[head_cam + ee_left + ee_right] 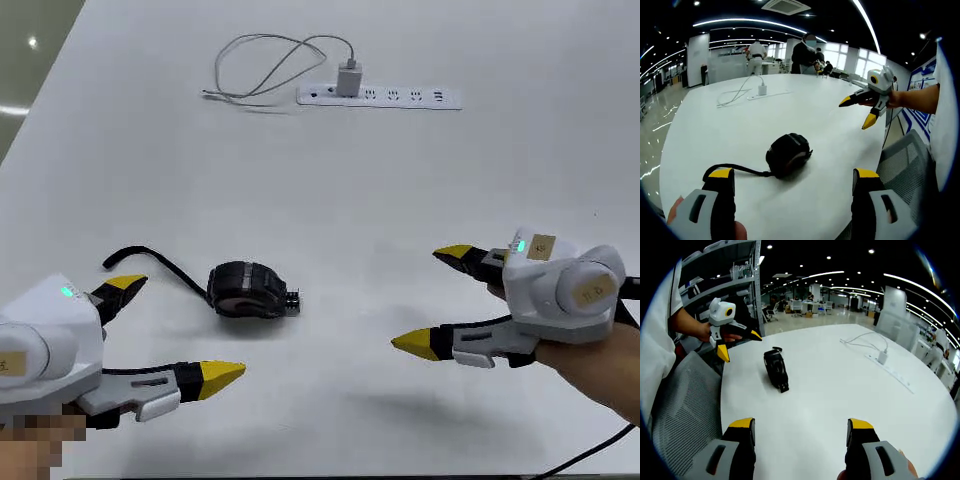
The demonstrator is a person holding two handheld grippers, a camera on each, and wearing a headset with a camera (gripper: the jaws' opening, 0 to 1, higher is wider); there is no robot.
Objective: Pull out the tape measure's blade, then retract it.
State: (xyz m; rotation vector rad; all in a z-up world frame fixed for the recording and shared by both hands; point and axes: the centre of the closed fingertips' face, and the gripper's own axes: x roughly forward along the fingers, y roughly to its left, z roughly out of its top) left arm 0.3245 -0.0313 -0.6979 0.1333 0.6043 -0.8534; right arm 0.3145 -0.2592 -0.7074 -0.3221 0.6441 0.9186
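Fingers on both grippers stand spread wide and hold nothing. The left gripper hovers at the near left of the white table, and the right gripper at the near right. Both aim inward at the tape measure, which lies on the table between them, nearer the left one and touching neither. This placement suggests a two-handed approach: one gripper steadies the case while the other draws the blade. The blade appears fully retracted. Its end hook faces the right gripper, so that is probably the pulling side. A black wrist strap trails from the case toward the left gripper. Stickers on the gripper bodies are too small to read, and no brand is legible on the case. Far across the table lies a white power strip with a charger plugged in and its cable looped beside it.
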